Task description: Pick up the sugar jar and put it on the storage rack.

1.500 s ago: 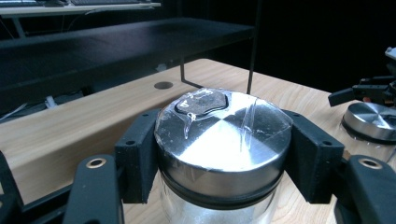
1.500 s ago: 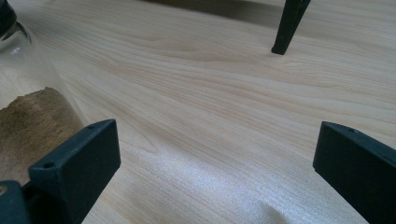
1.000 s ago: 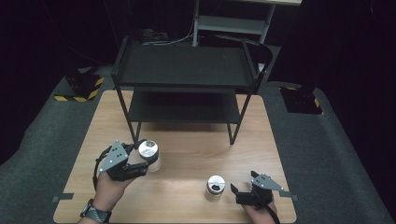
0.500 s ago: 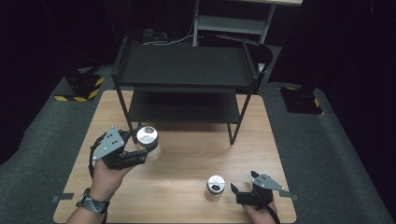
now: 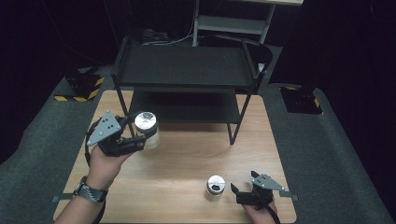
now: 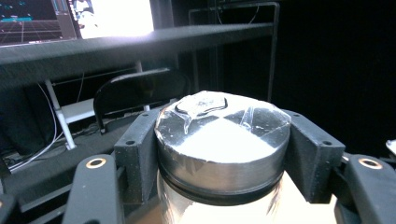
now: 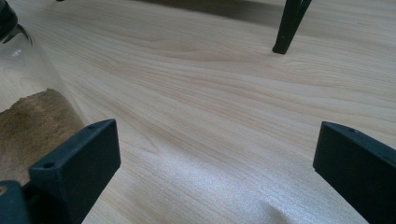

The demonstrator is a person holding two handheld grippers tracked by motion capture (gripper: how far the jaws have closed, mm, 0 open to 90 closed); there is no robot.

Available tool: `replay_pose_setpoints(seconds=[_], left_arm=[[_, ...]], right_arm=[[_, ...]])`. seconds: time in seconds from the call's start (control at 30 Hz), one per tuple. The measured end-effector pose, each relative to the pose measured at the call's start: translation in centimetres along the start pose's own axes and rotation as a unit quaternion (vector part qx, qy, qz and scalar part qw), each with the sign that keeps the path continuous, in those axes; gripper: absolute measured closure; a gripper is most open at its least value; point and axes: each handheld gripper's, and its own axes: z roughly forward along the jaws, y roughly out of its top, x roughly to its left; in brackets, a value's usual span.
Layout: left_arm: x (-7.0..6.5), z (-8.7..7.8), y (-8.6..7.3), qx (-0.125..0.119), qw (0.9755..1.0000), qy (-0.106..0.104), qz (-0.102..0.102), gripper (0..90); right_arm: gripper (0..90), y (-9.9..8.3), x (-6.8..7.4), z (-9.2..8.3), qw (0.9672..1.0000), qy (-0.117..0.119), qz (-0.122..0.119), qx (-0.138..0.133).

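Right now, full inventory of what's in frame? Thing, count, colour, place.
held jar: 1, clear glass with silver lid, clamped in the left gripper, lifted off the table in front of the rack
standing jar: 1, clear glass with silver lid, brown powder inside, near table edge beside the right gripper
rack: 1, black, two shelves, far half of the table
table: 1, light wood, centre
hazard-striped blocks: 2, black with yellow stripes, floor left and right of the table
grey shelf unit: 1, behind the rack
left gripper: 1, black, jaws shut on the held jar's lid end
right gripper: 1, black, jaws open, nothing between them, low at the table's near right
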Motion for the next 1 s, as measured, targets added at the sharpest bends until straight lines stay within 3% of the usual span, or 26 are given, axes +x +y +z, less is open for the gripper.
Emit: replay_pose_setpoints(seconds=[0.67,0.8,1.0], left_arm=[[0.9,1.1,5.2,-0.020,0.9994,0.021,0.021,34.9],[1.3,1.5,6.0,-0.023,0.9995,0.018,0.013,34.9],[1.4,2.1,7.4,-0.029,0.9991,0.023,0.019,34.9]], right_arm=[[0.2,-0.1,-0.2,0.0,1.0000,0.002,0.003,-0.003],[0.2,-0.1,-0.2,0.0,1.0000,0.003,0.003,-0.003],[0.2,-0.1,-0.2,-0.1,1.0000,0.003,0.004,-0.003]])
